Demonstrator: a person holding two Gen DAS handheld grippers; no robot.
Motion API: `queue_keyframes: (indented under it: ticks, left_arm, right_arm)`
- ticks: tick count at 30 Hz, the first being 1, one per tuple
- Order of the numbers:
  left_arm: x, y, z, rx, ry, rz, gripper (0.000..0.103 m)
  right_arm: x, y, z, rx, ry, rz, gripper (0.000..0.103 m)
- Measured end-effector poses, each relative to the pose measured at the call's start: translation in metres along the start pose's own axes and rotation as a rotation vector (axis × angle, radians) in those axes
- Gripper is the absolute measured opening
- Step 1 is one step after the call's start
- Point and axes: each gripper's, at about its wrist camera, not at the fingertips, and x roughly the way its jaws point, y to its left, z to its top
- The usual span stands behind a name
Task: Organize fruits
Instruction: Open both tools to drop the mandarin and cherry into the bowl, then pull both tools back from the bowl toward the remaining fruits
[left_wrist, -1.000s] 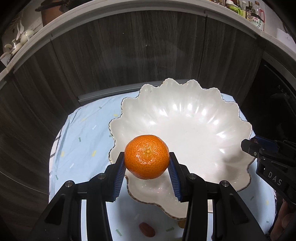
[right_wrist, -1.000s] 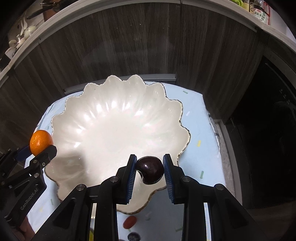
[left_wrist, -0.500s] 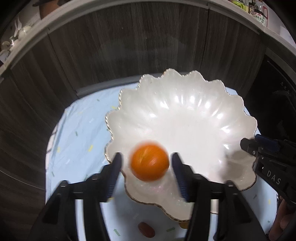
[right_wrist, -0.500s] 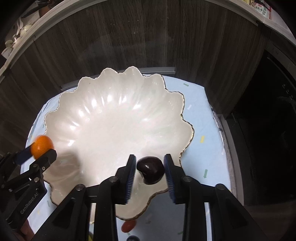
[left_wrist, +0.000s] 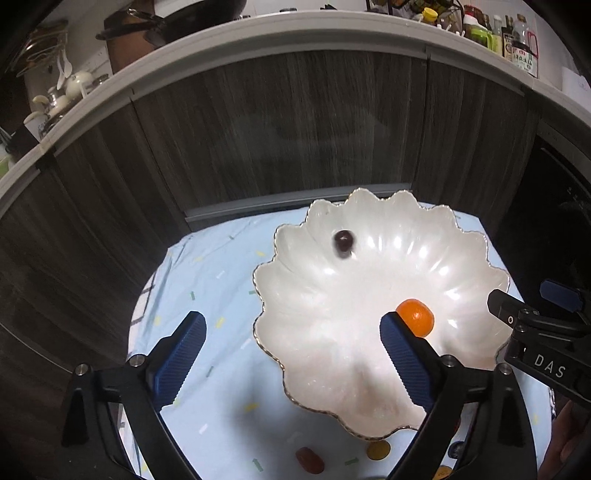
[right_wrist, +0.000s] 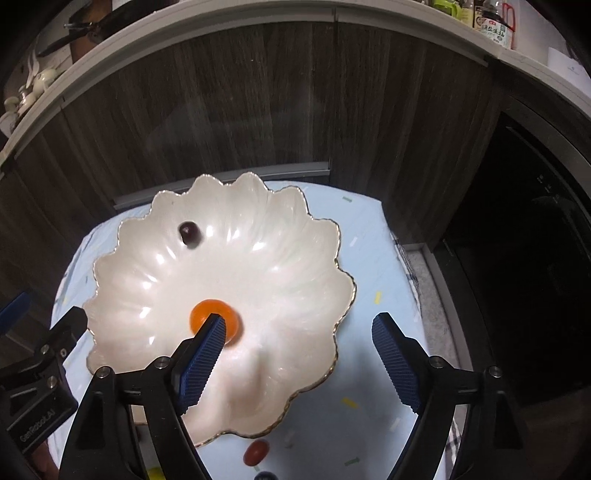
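Observation:
A white scalloped bowl (left_wrist: 369, 288) (right_wrist: 280, 258) with a gold rim stands on a light blue cloth. Inside it an orange mandarin (left_wrist: 415, 317) (right_wrist: 214, 319) lies near the middle, blurred. A dark plum (left_wrist: 342, 240) (right_wrist: 189, 232) sits toward the bowl's far left wall. My left gripper (left_wrist: 291, 319) hangs above the bowl's near left rim, its jaws opening wide with nothing between them. My right gripper (right_wrist: 299, 319) hovers over the near right rim, jaws also opening, empty; its left finger covers part of the mandarin.
Small fruits lie on the cloth in front of the bowl: a red one (left_wrist: 309, 459) (right_wrist: 255, 452), a yellow one (left_wrist: 378, 449) and a dark one (right_wrist: 266, 476). Dark wood cabinet fronts (left_wrist: 295, 140) rise just behind the cloth.
Both grippers opened. The mandarin dropped from the left one and the plum from the right one into the bowl; both fruits rolled away across it. Both grippers rose slightly.

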Motion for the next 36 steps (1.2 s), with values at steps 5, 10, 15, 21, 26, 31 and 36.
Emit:
queue_keyframes:
  ticks: [5,10,15,21,26,31,36]
  left_arm:
    - [-0.012,0.001,0.000,-0.004,-0.009,0.002,0.099]
    - [-0.027,0.001,-0.002,-0.004,-0.024,0.004,0.099]
    - [-0.041,0.003,-0.004,-0.007,-0.040,0.006,0.099]
    - [-0.056,0.003,-0.008,-0.012,-0.057,0.007,0.099]
    - [-0.067,0.002,-0.015,-0.019,-0.059,-0.003,0.099]
    - [-0.075,0.000,-0.022,-0.019,-0.058,-0.008,0.099]
    - [-0.082,-0.002,-0.029,-0.018,-0.053,-0.012,0.099]
  right_arm:
    - [-0.013,0.002,0.001,-0.005,-0.019,-0.005,0.082]
    - [-0.028,0.001,0.000,-0.006,-0.036,-0.002,0.082]
    - [-0.041,0.001,-0.003,-0.004,-0.052,0.001,0.082]
    - [-0.055,0.000,-0.008,-0.003,-0.064,-0.003,0.082]
    - [-0.065,-0.002,-0.014,-0.003,-0.072,-0.005,0.082]
    - [-0.074,-0.003,-0.022,-0.003,-0.074,-0.006,0.082]
    - [-0.080,-0.004,-0.029,-0.003,-0.075,-0.004,0.082]
